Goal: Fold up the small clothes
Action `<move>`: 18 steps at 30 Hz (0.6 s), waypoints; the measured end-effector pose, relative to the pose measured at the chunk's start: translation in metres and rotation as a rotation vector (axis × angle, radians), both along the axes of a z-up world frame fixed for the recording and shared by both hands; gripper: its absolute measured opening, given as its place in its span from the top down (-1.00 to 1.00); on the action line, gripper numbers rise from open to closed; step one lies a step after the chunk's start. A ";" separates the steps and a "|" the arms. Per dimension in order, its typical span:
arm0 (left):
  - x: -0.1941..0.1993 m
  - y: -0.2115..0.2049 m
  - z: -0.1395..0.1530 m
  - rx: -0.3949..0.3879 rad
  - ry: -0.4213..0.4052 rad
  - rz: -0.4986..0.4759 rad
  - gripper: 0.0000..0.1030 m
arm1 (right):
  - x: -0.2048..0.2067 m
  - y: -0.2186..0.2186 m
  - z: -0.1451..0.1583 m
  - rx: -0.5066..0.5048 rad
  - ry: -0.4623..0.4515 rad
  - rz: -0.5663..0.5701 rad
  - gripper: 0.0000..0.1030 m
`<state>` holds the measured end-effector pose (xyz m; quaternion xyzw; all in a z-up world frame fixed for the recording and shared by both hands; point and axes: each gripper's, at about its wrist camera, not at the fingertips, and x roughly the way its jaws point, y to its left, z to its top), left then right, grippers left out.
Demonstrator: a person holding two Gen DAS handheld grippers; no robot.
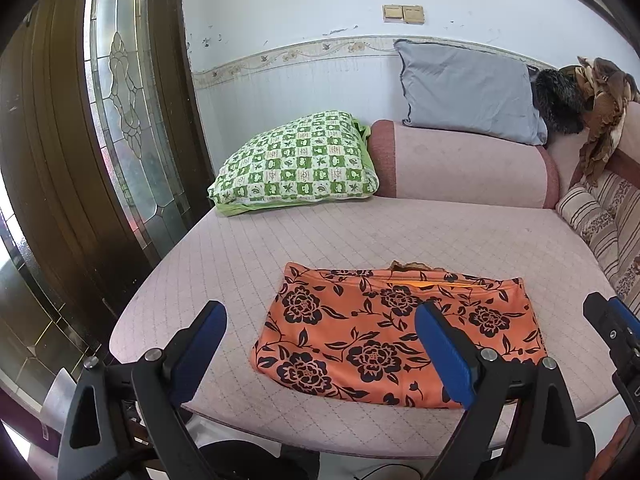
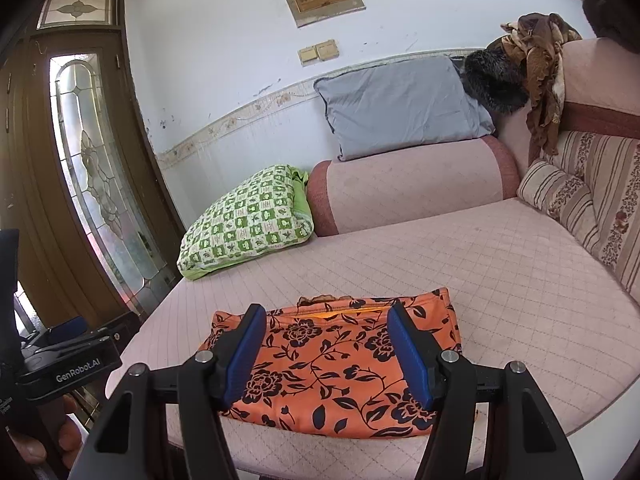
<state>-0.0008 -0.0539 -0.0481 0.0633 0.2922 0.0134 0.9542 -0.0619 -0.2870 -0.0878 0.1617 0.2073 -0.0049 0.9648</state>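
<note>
Lying beyond spread jaws, orange garment (image 2: 340, 364)

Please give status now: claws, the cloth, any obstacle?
Left claw open, empty. Right claw open, empty. Orange cloth flat on sofa, looks folded, not held. Nothing in the way.

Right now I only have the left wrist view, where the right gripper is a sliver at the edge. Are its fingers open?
Observer: Yes. The right gripper is open and holding nothing; the orange floral garment shows between its fingers.
Operator: Any marking on the left gripper?
Observer: The right wrist view shows a GenRobot.AI label on the left gripper.
Operator: Anything above the door?
Observer: A leaded-glass transom panel sits over the door.
</note>
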 end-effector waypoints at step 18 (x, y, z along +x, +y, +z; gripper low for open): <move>0.007 -0.009 -0.006 0.075 0.020 0.001 -0.85 | 0.012 -0.001 -0.014 -0.014 0.055 -0.013 -0.29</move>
